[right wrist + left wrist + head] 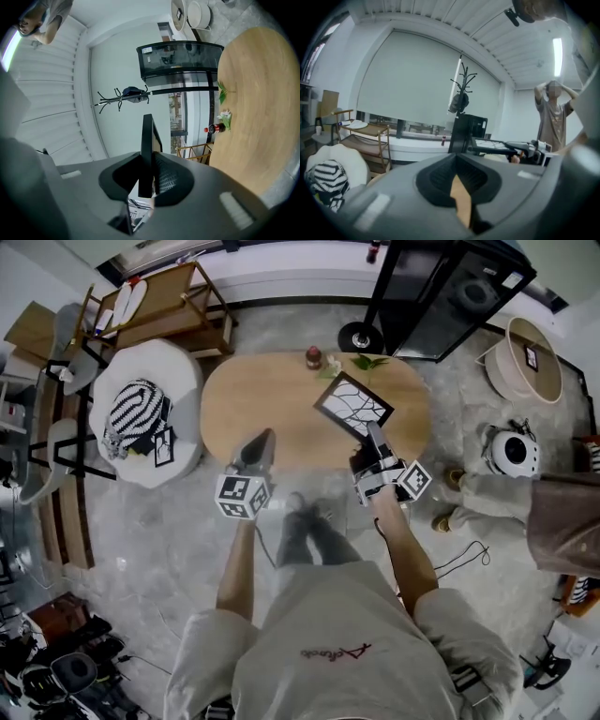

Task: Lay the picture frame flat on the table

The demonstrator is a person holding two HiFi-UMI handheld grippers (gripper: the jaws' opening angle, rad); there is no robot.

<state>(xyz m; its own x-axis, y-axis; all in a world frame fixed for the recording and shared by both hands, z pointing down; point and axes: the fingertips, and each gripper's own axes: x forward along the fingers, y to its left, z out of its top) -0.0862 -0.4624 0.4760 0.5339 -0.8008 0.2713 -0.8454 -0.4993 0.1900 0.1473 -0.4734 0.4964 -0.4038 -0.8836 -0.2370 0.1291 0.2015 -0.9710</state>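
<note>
Nearest in, the left gripper [267, 435] sits over the table's [262, 395] near edge, left of centre, jaws pressed together with nothing between them. To its right, the right gripper [373, 427] is pinching the picture frame [353, 406] by its near edge, pads tight on the black moulding. The frame is tilted over the table's right half; I can't tell whether it touches the wood. The whole left half and the middle are bare wood, so there's plenty of room. Along the far edge stand a small bottle [313, 357] and a green sprig [364, 362], just beyond the frame's far corner.
</note>
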